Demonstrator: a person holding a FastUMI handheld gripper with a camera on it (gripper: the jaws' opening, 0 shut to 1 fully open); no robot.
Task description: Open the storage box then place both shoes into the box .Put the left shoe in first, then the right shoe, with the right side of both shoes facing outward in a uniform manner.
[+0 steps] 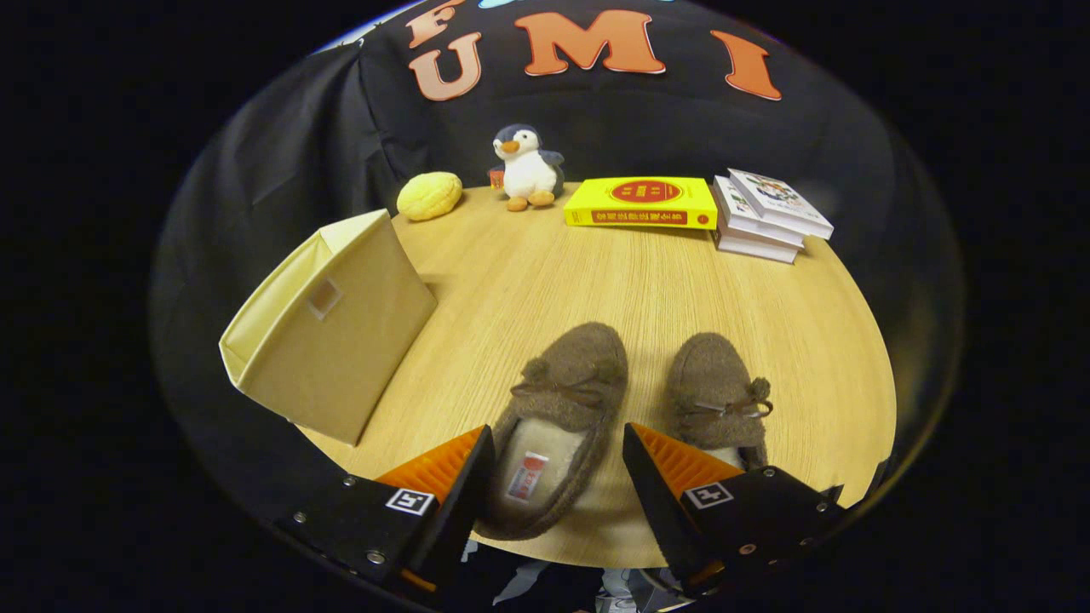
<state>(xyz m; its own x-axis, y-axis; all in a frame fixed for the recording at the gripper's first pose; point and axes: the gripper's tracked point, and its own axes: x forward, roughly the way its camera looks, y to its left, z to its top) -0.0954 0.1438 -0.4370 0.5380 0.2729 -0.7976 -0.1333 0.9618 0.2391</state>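
Here the gripper (558, 464) hangs low over the near edge of the round pale-wood worktop (647, 281), its two fingers spread wide apart and pressing on nothing. Between them lies the heel end of the left-hand brown fuzzy moccasin slipper (562, 409), toe pointing away, its cream lining and a sewn-in label showing in the opening. The second brown fuzzy slipper (715, 392) sits just beside it, its heel hidden behind one finger.

Both shoes look light and soft — fleecy uppers with a small bow on each vamp, and walls that will likely fold under a squeeze. A pinch across the heel collar, or one finger inside the opening and one against the outer wall, seems the surest hold; the pile may slip a little, so the bite should go deep rather than catch the fuzz alone. The bow is too flimsy to lift by.

The cream fabric storage box (336, 328) stands well off to the side, beyond the fingers, tipped with its open mouth turned away from the shoes. It looks thin-walled and collapsible — a nudge would likely shift it.
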